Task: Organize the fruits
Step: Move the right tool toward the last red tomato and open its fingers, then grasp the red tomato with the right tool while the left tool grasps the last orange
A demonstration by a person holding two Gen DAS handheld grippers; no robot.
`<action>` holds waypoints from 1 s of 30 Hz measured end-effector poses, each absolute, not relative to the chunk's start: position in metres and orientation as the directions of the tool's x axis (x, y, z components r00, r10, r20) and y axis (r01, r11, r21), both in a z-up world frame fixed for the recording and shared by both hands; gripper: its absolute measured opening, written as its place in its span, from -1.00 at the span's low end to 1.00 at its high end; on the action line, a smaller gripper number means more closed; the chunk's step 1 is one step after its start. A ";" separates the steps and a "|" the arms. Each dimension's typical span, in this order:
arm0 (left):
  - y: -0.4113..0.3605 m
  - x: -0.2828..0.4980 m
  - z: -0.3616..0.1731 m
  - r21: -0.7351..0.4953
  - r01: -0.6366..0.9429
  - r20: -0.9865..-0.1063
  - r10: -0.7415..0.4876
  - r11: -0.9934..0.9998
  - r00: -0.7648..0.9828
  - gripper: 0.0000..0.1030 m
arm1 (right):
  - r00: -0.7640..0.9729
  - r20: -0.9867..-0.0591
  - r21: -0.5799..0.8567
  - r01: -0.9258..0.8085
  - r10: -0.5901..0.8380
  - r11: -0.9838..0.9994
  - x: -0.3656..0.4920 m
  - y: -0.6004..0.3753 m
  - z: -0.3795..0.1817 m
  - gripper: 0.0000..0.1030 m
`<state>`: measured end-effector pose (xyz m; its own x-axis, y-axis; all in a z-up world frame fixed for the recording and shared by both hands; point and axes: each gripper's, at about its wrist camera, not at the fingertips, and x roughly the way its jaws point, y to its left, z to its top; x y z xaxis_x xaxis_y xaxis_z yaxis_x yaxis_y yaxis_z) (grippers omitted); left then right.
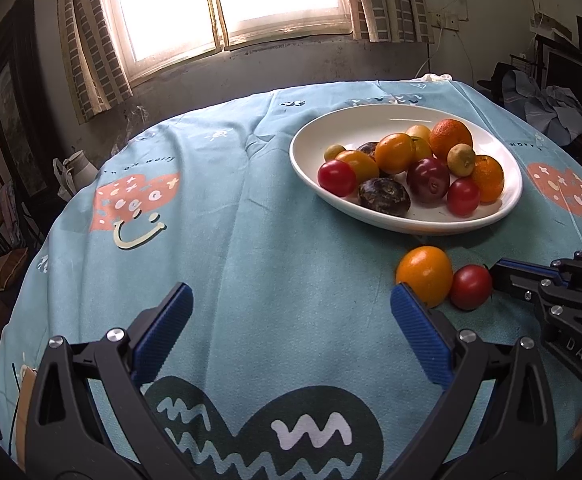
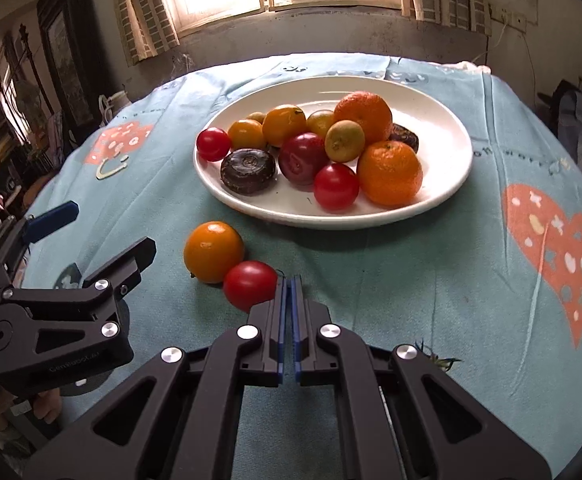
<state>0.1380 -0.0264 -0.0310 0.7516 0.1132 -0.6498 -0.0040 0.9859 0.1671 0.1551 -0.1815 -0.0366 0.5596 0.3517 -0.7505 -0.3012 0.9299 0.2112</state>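
Right tool [image 2: 289, 280], pads pressed together with nothing between them, tip just beside the red tomato [image 2: 250, 285], which touches the orange tomato [image 2: 213, 251] at its 10 o'clock on the cloth-covered surface [image 2: 431, 300]. Left tool [image 1: 291, 304], fingers spread wide apart and empty, right pad near the orange tomato. White plate [image 2: 451, 184], at 12 o'clock from the loose pair, heaped with fruit.
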 end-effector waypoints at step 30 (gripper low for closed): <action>0.013 0.149 -0.025 0.150 -0.082 -0.677 0.163 0.985 0.718 0.96 | 0.543 -0.785 0.046 -0.431 0.300 0.901 0.163 -0.149 -0.044 -0.16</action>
<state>0.1489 0.0133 -0.0250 0.7179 0.1627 -0.6768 -0.0819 0.9853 0.1500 0.1630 -0.1488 -0.0440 0.5428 0.2997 -0.7846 -0.4314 0.9010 0.0457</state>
